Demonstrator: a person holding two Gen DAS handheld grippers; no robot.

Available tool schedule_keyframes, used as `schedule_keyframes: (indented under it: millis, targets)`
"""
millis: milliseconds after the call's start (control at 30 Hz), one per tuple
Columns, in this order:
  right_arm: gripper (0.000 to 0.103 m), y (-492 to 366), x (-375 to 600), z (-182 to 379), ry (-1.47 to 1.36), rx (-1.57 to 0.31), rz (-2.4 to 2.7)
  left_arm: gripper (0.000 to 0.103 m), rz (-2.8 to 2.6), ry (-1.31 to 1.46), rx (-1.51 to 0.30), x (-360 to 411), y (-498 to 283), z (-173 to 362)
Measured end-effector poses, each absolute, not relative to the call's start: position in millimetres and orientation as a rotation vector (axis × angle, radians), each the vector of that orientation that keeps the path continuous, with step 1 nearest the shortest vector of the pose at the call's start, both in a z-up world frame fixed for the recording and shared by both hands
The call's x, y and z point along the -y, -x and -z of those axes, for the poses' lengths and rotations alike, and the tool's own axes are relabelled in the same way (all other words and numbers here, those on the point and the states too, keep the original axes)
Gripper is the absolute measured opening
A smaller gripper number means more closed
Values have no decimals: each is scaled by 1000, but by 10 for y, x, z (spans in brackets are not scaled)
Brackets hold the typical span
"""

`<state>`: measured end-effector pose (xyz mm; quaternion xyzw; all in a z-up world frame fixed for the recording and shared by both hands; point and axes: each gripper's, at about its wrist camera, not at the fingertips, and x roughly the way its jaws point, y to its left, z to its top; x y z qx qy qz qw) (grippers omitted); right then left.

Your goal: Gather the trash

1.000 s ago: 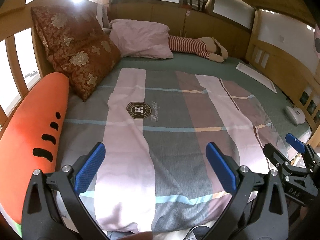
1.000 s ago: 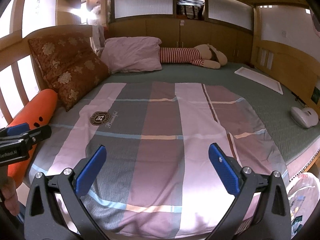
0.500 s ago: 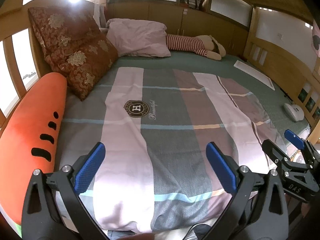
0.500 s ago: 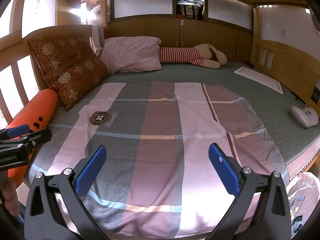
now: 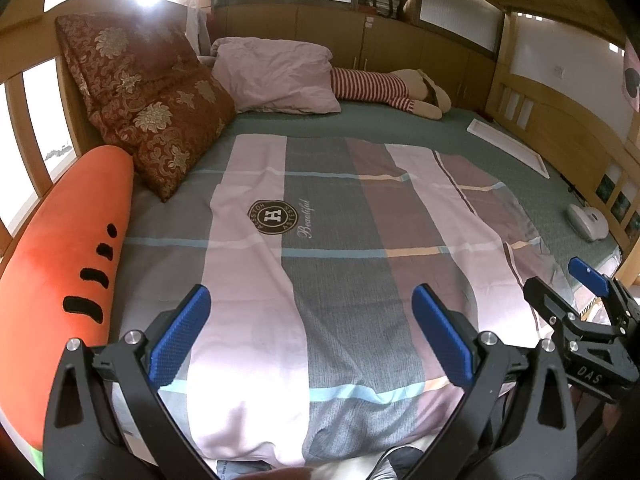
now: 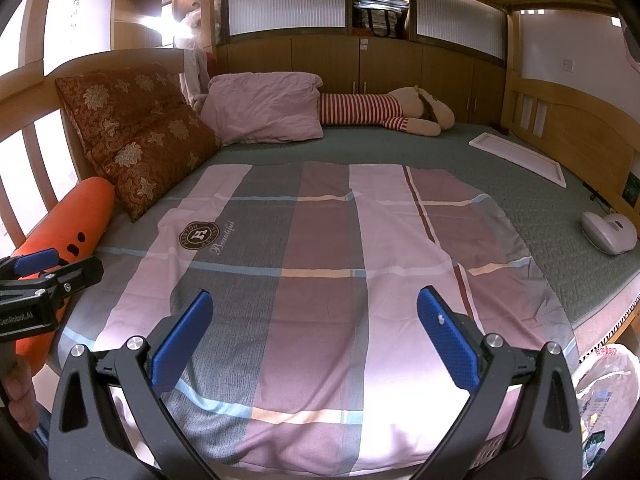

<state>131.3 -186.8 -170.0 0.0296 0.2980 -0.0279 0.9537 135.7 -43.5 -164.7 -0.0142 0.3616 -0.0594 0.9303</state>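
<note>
In the left wrist view, the left hand-held gripper [image 5: 311, 334] hangs over the near edge of the bed [image 5: 516, 168], its blue fingers [image 5: 180, 334] spread wide apart with nothing between them. Below them lies a plaid blanket [image 5: 340, 264] in pink, grey and mauve with a round crest. An orange carrot cushion [image 5: 60, 264] lies along the left rail, a brown flowered pillow [image 5: 148, 104] leans beyond it, and a pink pillow [image 5: 276, 76] sits at the far end, touching a striped stuffed toy [image 5: 384, 90]. A flat white board [image 5: 508, 146] and a small white device [image 5: 588, 222] lie on the green mattress cover at the right. The right hand-held gripper [image 5: 580, 304] shows at the right edge; I cannot tell from here how its fingers stand

In the right wrist view, the right hand-held gripper [image 6: 314, 340] also has its jaws wide apart and empty over the blanket [image 6: 340, 248]. The left hand-held gripper [image 6: 44, 272] pokes in from the left, held by a hand [image 6: 18, 396] low in the corner. The trash sits in a clear plastic bag [image 6: 604, 392] at the near right, just beside the bed's [image 6: 560, 220] corner and below mattress level, apart from both grippers
</note>
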Motion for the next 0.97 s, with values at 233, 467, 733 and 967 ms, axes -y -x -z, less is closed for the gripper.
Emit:
schedule_keyframes:
  millis: [233, 467, 733, 967]
  targets:
    - [100, -1313, 1873, 1704, -59, -606, 56, 100, 121, 25, -743, 442, -1357, 1650]
    - [100, -1306, 1880, 1720, -61, -609, 56, 100, 130, 29, -752, 401, -1336, 1679]
    - [100, -1310, 1877, 1718, -60, -612, 56, 100, 130, 28, -776, 408, -1353, 1713]
    - [100, -1299, 1886, 1740, -60, -613, 55, 100, 116, 24, -768, 377, -1363, 1704]
